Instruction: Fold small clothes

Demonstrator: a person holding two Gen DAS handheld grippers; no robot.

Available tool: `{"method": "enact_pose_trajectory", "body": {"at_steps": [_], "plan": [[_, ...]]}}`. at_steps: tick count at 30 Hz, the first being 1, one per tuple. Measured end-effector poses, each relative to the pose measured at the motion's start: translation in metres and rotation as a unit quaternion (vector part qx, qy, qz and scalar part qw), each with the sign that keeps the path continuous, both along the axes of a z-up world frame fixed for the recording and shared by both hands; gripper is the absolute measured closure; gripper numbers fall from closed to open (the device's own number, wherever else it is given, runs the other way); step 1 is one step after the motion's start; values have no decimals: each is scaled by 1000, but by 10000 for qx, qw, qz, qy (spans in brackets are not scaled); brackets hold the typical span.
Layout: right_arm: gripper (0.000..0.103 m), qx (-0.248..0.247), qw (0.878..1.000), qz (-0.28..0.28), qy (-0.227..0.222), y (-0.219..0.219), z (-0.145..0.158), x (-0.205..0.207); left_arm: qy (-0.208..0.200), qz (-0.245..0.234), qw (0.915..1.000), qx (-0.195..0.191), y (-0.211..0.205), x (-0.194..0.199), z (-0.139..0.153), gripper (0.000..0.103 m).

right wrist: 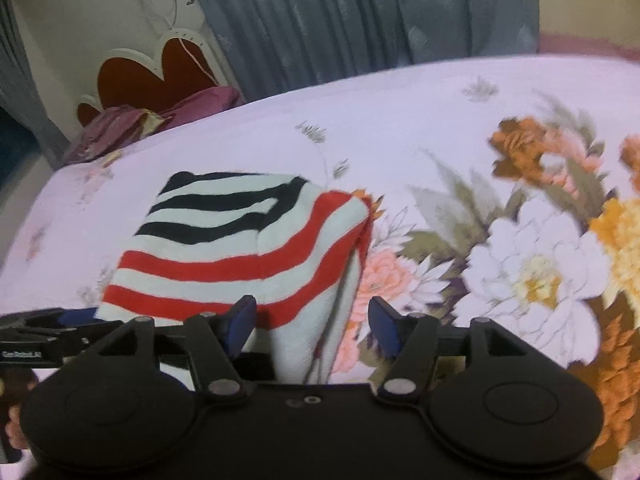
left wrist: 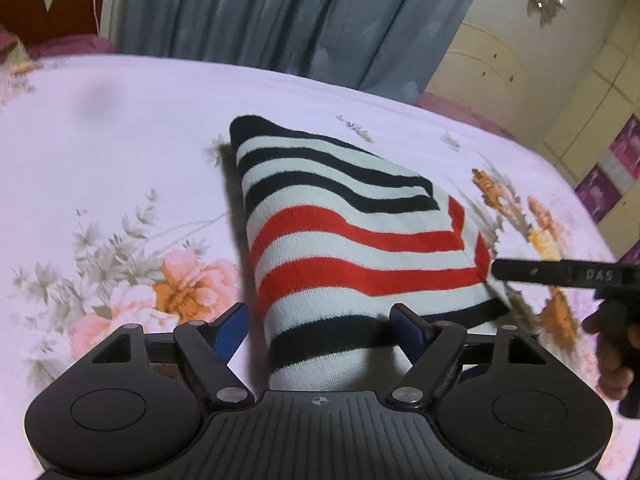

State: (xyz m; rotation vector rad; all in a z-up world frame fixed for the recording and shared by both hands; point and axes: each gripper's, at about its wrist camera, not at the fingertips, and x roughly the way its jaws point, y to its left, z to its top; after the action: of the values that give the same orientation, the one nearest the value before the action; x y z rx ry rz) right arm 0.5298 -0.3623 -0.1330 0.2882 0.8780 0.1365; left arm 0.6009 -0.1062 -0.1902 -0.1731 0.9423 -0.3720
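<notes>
A folded small garment (left wrist: 340, 240), white with black and red stripes, lies on the floral bed sheet (left wrist: 120, 140). My left gripper (left wrist: 322, 326) stands open over its near edge, with the cloth between the blue pads and not pinched. One finger of the right gripper (left wrist: 560, 274) reaches in from the right and touches the garment's corner. In the right wrist view the same garment (right wrist: 240, 256) lies left of centre. My right gripper (right wrist: 313, 320) is open around its near right corner, its right pad clear of the cloth. The left gripper's body (right wrist: 40, 332) shows at the left edge.
A grey-blue curtain (left wrist: 280, 12) hangs behind the bed. A red and white headboard (right wrist: 160, 80) and purple bedding (right wrist: 152, 120) are at the far left end. A cream wardrobe (left wrist: 520, 60) stands to the right. A hand (left wrist: 612, 360) holds the right gripper.
</notes>
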Motion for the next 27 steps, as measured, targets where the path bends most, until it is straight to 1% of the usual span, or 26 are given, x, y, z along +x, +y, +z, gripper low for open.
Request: {"method": "enact_pose_trajectory", "body": {"at_steps": [1,3,5,7,9,10,12,15,18,20,21,22,23,25,26,27], "plan": [[42,197,9998,-22,57,-4,-3,0,71,39,9999,-102,3,2,-2,27],[42,785,9964,-177,268,-18,-13,2,206,141,9992,-313,9,5,-5,27],[42,1439,9879,-340,459,-34,-25,3,372,213,9976,-553,15,9,-10,27],[42,2073,9751,-438,658,-47,-39,3,519,283,9958,-692,19,12,-16,27],[42,2444,9651,-436,833,-53,-50,5,716,345,9929,-889,24,16,-24,27],[42,2546,9620,-398,901,-54,-55,6,792,368,9914,-973,26,17,-28,27],[42,2622,9599,-379,913,-56,-59,7,878,400,9893,-1096,28,20,-33,27],[41,2674,9583,-277,973,-57,-59,11,884,384,9898,-1049,25,22,-34,27],[38,2830,9535,-67,1034,-58,-63,16,839,321,9926,-820,12,25,-33,27],[38,2948,9495,105,1071,-51,-67,24,776,285,9945,-637,0,29,-30,28],[39,2839,9533,183,1014,-44,-65,27,732,265,9956,-522,-7,31,-30,30],[46,2628,9600,248,935,-37,-62,30,703,273,9963,-401,-10,33,-28,31],[51,2372,9671,268,881,-31,-59,32,655,282,9971,-251,-17,34,-26,33],[59,1805,9800,383,749,-19,-51,31,523,252,9983,40,-26,32,-19,43],[60,1534,9849,454,667,-13,-47,28,425,199,9987,211,-32,29,-15,45],[61,1251,9890,536,580,-6,-43,24,245,83,9983,517,-42,25,-9,50]]}}
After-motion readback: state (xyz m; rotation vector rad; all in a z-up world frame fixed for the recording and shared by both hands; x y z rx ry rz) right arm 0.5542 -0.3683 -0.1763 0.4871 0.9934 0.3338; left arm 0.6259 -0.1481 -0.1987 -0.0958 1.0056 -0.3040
